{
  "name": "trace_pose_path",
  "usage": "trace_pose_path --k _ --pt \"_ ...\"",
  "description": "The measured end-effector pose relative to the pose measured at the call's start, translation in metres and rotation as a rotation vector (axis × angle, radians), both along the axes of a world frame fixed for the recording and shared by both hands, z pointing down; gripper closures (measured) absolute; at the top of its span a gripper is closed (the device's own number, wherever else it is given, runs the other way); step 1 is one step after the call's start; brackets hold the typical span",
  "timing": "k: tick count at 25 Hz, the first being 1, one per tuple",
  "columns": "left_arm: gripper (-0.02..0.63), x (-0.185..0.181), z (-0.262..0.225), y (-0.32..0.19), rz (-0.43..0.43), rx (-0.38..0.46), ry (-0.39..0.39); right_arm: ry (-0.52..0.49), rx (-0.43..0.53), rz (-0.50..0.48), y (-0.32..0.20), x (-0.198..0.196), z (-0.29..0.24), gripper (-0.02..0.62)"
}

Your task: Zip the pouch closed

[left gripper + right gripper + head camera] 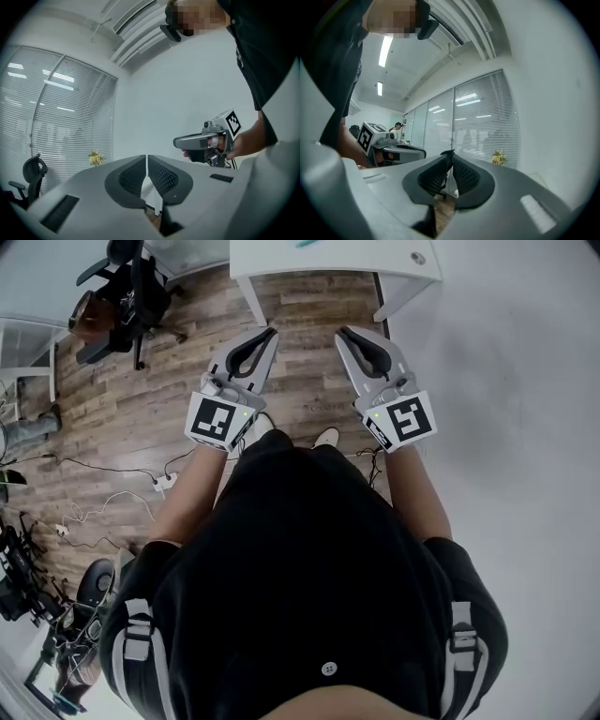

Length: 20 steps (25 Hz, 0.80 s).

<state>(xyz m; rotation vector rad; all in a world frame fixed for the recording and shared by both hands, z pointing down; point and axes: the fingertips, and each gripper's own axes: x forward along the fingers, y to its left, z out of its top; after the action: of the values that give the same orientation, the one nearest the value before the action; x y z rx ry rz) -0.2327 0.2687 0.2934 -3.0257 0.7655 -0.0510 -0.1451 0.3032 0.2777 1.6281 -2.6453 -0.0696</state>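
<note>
Though no pouch shows in any view, the grey left gripper (270,334) and grey right gripper (343,334) have fingers together on nothing, both equally near the white tabletop (328,257) ahead.

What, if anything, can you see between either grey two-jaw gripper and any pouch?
No pouch shows in any view, so no obstacle can be judged. The grey left gripper and right gripper are shut and empty, held over the brown wooden floor, short of the white table.
</note>
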Motion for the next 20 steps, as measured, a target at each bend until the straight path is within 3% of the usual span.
trace_pose_path --k 3,13,20 --pt "0.585 -0.001 0.007 0.001 -0.017 -0.005 -0.01 -0.001 0.0 -0.006 0.002 0.002 0.0 0.51" --pt "0.351 0.019 -0.006 0.009 -0.075 0.012 0.009 -0.015 -0.002 -0.016 0.011 0.028 -0.002 0.322" --pt "0.313 0.049 -0.003 0.029 -0.103 0.027 0.003 -0.034 0.0 -0.044 0.024 0.059 0.002 0.266"
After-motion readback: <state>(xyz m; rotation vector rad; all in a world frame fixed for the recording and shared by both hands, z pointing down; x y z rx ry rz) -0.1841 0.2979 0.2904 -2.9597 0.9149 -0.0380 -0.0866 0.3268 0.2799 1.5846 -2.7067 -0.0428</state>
